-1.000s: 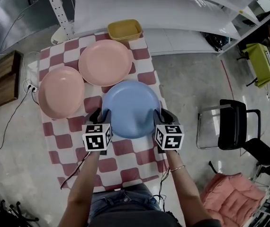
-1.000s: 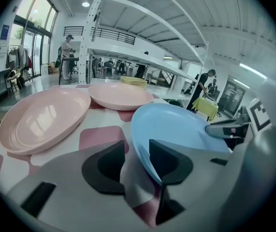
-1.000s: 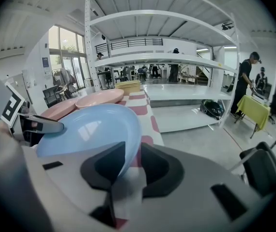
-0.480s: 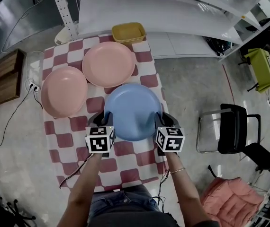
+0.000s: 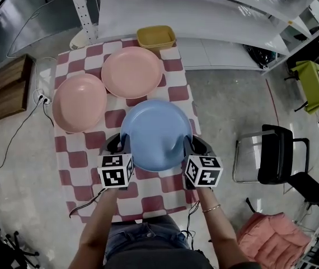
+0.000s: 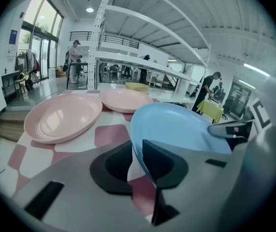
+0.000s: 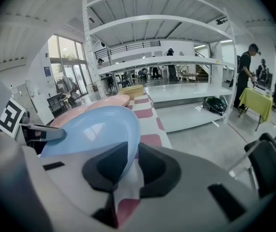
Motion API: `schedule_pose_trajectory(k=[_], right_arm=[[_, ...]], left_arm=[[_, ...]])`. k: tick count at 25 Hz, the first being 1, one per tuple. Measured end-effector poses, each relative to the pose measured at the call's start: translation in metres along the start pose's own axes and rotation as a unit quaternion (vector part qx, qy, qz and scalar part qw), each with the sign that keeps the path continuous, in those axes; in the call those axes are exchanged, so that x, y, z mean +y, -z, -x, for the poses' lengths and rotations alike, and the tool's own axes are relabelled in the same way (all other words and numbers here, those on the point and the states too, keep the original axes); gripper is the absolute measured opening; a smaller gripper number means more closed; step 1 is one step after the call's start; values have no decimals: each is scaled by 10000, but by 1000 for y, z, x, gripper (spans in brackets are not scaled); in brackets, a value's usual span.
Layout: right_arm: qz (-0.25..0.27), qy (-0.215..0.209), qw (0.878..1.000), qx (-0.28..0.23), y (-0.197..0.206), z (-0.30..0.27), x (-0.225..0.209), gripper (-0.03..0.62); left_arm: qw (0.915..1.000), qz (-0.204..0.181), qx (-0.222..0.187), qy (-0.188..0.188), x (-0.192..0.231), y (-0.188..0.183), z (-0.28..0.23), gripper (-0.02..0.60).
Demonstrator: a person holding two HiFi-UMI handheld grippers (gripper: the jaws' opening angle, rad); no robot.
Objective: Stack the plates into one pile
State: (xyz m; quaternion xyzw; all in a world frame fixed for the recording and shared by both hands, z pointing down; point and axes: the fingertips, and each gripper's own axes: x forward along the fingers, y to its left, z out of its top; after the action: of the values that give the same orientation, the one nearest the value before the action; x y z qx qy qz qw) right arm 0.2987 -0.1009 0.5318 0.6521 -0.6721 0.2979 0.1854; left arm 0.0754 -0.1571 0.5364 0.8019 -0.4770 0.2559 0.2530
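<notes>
The left tool [image 5: 121, 145] and right tool [image 5: 188, 145], jaws just closing, clamp opposite rims of the blue plate [image 5: 154, 129].

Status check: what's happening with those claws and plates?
Left claw and right claw just closed, pinching round blue plastic plate by opposite rims. Left pink plate, far pink plate unstacked. Path clear.

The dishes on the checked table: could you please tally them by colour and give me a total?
pink plates: 2
blue plate: 1
yellow bowl: 1
Total: 4
</notes>
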Motion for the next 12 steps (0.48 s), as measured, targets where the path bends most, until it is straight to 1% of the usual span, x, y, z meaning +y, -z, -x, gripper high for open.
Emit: schedule_pose_trajectory(k=[6, 12], right_arm=[[81, -322, 9994, -60, -3, 9, 27, 77], [193, -639, 9977, -96, -10, 9, 65, 77]], left_arm=[[9996, 145, -106, -215, 19, 2, 25, 69], [9982, 220, -252, -503, 50, 0, 52, 63]])
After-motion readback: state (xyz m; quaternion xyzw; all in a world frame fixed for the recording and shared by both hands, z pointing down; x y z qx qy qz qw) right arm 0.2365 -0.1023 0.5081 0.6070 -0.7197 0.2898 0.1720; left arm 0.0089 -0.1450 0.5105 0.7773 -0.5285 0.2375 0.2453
